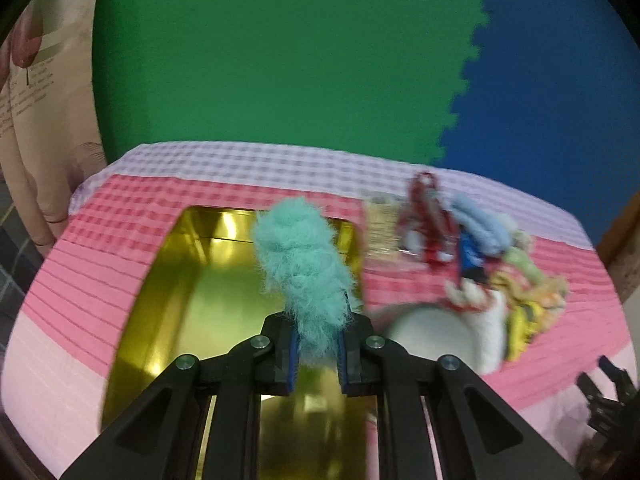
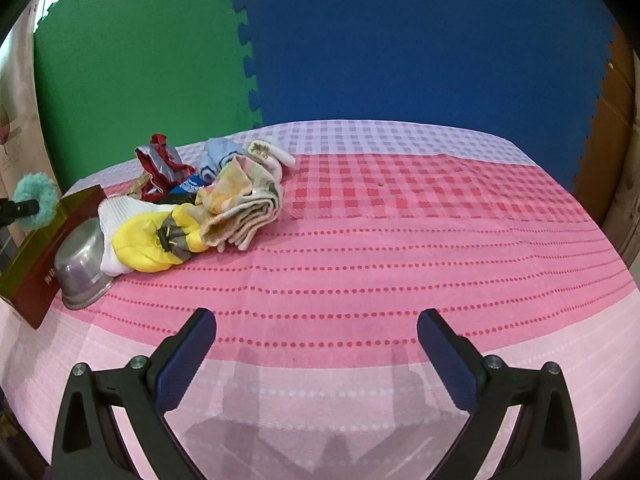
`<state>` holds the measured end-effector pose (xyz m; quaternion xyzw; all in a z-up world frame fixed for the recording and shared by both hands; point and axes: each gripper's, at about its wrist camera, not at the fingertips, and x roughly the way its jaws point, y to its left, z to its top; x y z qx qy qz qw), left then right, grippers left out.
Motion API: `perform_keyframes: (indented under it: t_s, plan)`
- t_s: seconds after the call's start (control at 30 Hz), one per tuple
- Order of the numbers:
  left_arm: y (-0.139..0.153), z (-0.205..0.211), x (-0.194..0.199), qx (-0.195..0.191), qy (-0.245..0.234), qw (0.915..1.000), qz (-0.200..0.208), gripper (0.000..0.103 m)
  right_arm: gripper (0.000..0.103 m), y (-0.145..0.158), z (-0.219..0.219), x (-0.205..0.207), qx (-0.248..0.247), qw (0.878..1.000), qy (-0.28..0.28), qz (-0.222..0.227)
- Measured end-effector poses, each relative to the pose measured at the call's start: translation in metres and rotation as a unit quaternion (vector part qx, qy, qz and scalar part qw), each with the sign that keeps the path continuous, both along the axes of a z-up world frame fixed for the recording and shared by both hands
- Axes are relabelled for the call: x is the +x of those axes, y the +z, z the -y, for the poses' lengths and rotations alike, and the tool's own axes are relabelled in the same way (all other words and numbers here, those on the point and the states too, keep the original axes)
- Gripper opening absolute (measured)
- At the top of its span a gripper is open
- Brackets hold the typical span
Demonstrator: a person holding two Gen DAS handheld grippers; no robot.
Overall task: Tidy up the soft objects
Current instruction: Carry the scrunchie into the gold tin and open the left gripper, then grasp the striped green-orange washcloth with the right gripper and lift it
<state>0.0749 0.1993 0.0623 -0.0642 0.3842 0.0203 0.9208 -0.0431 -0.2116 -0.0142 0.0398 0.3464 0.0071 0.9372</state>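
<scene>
My left gripper is shut on a fluffy teal scrunchie and holds it above the open gold tin box. From the right wrist view the same teal scrunchie shows at the far left, over the box, which is dark red outside. A pile of soft things lies right of the box: yellow and white socks, a beige folded cloth, a pale blue piece and a red and silver one. My right gripper stands open over bare pink cloth, nothing between its fingers.
A steel bowl lies tipped against the box and the pile. The table wears a pink and lilac checked cloth. Green and blue foam mats form the wall behind. The right gripper shows at the lower right of the left wrist view.
</scene>
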Motion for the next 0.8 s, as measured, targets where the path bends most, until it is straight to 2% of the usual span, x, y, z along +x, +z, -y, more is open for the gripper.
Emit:
perform_keyframes:
  t_s: [0.23,0.33,0.37,0.43,0.47,0.5,0.57,0.63,0.8]
  plan:
    - [-0.027,-0.035,0.041,0.014,0.028,0.9984,-0.047,0.014,0.103,-0.001,-0.005,0.002,-0.014,1.000,0.004,-0.009]
    - [-0.038,-0.045,0.054,-0.003,0.033,0.9967,-0.074,0.020,0.103,-0.002,-0.006,0.002,-0.016,1.000,0.004,-0.011]
    - [-0.039,-0.047,0.056,-0.002,0.037,0.9963,-0.078,0.024,0.103,-0.002,-0.007,0.002,-0.017,1.000,0.004,-0.012]
    - [-0.038,-0.049,0.059,0.012,0.051,0.9953,-0.081,0.046,0.103,-0.002,-0.007,0.003,-0.019,1.000,0.005,-0.015]
    - [-0.035,-0.048,0.058,0.019,0.056,0.9951,-0.079,0.069,0.103,-0.002,-0.008,0.004,-0.020,1.000,0.005,-0.016]
    - [-0.032,-0.046,0.056,0.026,0.062,0.9952,-0.071,0.078,0.103,-0.003,-0.009,0.005,-0.022,1.000,0.006,-0.018]
    - [-0.024,-0.044,0.049,0.039,0.067,0.9960,-0.044,0.081,0.103,-0.003,-0.009,0.005,-0.025,0.999,0.006,-0.019]
    - [-0.017,-0.041,0.042,0.044,0.068,0.9962,-0.033,0.087,0.103,-0.003,-0.009,0.005,-0.024,0.999,0.005,-0.020]
    - [-0.002,-0.033,0.016,0.024,0.071,0.9971,-0.015,0.088,0.103,0.002,-0.005,0.010,-0.003,0.999,0.024,-0.024]
